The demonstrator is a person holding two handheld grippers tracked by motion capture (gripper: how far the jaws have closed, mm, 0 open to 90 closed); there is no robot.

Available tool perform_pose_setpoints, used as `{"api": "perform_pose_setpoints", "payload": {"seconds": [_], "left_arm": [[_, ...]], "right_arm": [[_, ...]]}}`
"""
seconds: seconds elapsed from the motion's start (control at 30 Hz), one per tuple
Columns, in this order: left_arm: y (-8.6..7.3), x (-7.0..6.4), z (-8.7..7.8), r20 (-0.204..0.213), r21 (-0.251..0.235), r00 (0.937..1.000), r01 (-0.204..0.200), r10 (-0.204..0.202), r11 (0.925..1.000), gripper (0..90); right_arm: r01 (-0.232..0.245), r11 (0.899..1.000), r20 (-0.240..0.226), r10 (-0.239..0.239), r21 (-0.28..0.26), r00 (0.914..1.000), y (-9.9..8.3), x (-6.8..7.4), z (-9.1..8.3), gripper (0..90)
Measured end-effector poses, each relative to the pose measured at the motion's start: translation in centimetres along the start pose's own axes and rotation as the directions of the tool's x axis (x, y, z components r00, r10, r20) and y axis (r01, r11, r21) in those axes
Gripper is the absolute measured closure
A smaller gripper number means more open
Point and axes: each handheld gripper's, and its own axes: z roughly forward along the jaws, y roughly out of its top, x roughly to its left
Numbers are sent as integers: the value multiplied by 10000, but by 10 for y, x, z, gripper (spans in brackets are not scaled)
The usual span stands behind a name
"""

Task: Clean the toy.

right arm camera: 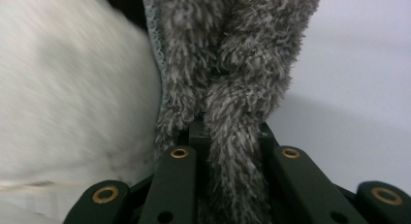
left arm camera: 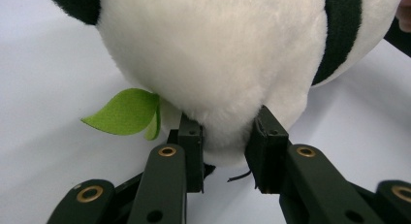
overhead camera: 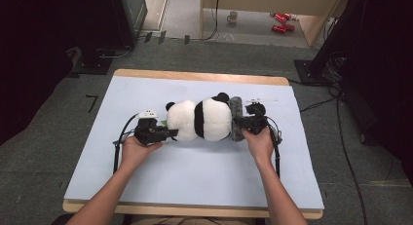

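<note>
Plush panda (overhead camera: 202,119): lies on its side at mid-counter (overhead camera: 195,171) | left tongs (overhead camera: 168,133): pinching white plush at the panda's head end, beside its green felt leaf (left arm camera: 127,112) | right tongs (overhead camera: 243,123): clamped on grey fuzzy cloth (right arm camera: 232,88) against the panda's opposite end

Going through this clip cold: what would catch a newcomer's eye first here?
First the panda plush, lying on its side in the middle of the pale blue table cover. The left gripper pinches its white fur at one end, beside a green felt leaf. At the other end the right gripper clamps a shaggy grey cloth that lies against the plush.
</note>
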Motion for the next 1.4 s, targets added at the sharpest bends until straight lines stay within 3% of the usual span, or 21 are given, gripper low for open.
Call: {"api": "perform_pose_setpoints", "payload": {"seconds": [0.1, 0.43, 0.57, 0.77, 1.03, 1.23, 1.4], "left_arm": [[0, 0, 0, 15, -1, 10000, -41, 41, 10000, 709], [2, 2, 1, 71, 16, 10000, -35, 35, 10000, 709], [3, 2, 1, 92, 16, 9999, 70, -70, 10000, 710], [3, 2, 1, 75, 12, 10000, 19, -19, 10000, 710], [2, 0, 2, 43, -19, 10000, 21, -20, 10000, 709], [2, 0, 2, 28, 35, 10000, -28, 28, 10000, 709], [2, 0, 2, 15, 60, 10000, -23, 22, 10000, 708]], "right_arm": [[43, 9989, 133, -49, 458, 9999, -5, -1, 7, 790], [-134, 9963, 51, 130, 851, 9999, -7, -8, 5, 788], [-331, 9985, 353, 316, 426, 9989, -2, -16, -11, 788], [-566, 9964, 251, 582, -631, 9980, 9, -22, -42, 788], [-95, 9890, -7, 95, -1476, 10000, 21, -5, -58, 787], [516, 9912, 62, -512, -1219, 9987, 21, 16, -45, 786], [562, 9934, 205, -544, -1002, 9983, 12, 18, -30, 787]]}}
